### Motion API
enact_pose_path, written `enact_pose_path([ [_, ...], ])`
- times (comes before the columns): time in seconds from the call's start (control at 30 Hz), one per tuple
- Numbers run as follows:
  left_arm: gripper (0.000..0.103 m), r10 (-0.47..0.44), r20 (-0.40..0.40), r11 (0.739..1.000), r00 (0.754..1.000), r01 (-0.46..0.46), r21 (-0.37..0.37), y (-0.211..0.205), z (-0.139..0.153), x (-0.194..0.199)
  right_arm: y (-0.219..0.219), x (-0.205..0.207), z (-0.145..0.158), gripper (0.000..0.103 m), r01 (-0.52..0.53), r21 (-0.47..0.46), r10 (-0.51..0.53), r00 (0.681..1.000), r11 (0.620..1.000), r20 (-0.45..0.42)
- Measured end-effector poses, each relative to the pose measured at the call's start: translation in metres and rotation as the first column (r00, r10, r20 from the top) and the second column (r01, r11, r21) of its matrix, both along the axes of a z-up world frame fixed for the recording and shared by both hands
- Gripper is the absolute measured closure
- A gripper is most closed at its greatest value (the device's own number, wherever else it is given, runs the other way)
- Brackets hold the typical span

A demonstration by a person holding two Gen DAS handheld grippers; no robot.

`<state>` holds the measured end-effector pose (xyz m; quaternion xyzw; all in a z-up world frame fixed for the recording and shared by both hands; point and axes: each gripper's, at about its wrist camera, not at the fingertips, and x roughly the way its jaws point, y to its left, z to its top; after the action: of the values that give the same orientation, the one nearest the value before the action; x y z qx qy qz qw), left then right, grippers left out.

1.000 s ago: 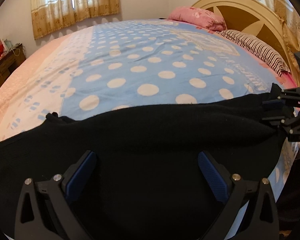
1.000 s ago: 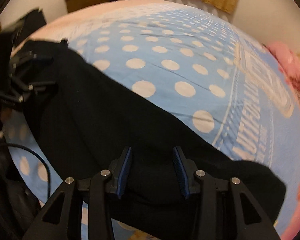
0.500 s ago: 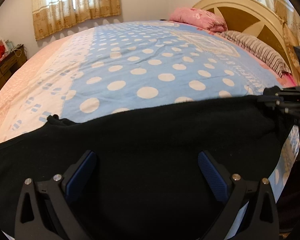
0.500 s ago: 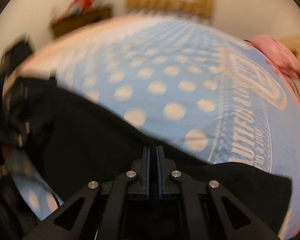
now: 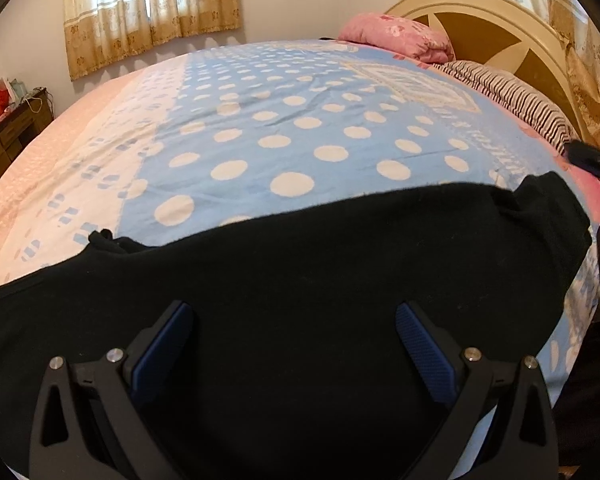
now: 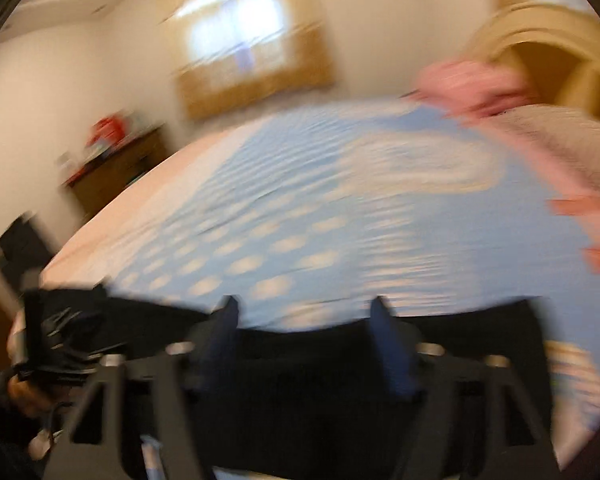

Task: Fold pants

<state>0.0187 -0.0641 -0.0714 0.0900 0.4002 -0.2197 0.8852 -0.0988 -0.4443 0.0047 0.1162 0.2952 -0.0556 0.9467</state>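
Black pants (image 5: 300,264) lie stretched sideways across the near edge of the bed. My left gripper (image 5: 294,316) hovers over their middle, jaws wide open, blue pads (image 5: 168,344) apart with only flat cloth below. The right wrist view is blurred by motion. There my right gripper (image 6: 305,312) stands above the pants (image 6: 300,380), its jaws opening and nothing between them. Its dark body (image 5: 592,164) shows as a blur past the pants' right end in the left wrist view. The left gripper (image 6: 60,336) and a hand appear at the left of the right wrist view.
The bed has a blue polka-dot cover (image 5: 292,128) with a pale pink side at the left. A pink pillow (image 5: 396,36) and a striped pillow (image 5: 512,100) lie by the cream headboard (image 5: 500,20). A wooden dresser (image 5: 4,136) stands at the far left.
My right gripper closed on the pants' right end, then let go and swung up and away, rolling. The right end now lies free on the bed. The left gripper stayed put.
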Motion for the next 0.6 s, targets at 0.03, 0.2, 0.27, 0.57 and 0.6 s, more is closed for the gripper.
enact_pose_path([
  [0.03, 0.0, -0.001, 0.003, 1.0, 1.0, 0.001, -0.011, -0.001, 0.002, 0.0, -0.019, -0.007, -0.003, 0.035, 0.072, 0.008, -0.071, 0.996, 0.997, -0.044],
  [0.2, 0.0, -0.022, 0.036, 0.999, 0.999, 0.023, -0.03, -0.013, 0.014, -0.006, -0.081, -0.036, -0.026, 0.081, 0.263, 0.007, -0.254, 0.94, 0.965, -0.225],
  [0.27, 0.0, -0.027, 0.037, 0.999, 0.999, 0.028, -0.029, -0.018, 0.014, -0.007, -0.087, -0.038, -0.035, 0.081, 0.277, -0.011, -0.271, 0.93, 0.961, -0.249],
  [0.57, 0.0, -0.023, 0.033, 1.0, 0.999, 0.023, -0.004, -0.024, 0.016, -0.015, -0.081, -0.014, -0.057, 0.081, 0.239, -0.081, -0.252, 0.917, 0.968, -0.308],
  [0.6, 0.0, -0.016, 0.038, 1.0, 0.999, 0.017, -0.009, -0.022, 0.017, -0.015, -0.085, -0.017, -0.055, 0.08, 0.26, -0.066, -0.268, 0.918, 0.963, -0.293],
])
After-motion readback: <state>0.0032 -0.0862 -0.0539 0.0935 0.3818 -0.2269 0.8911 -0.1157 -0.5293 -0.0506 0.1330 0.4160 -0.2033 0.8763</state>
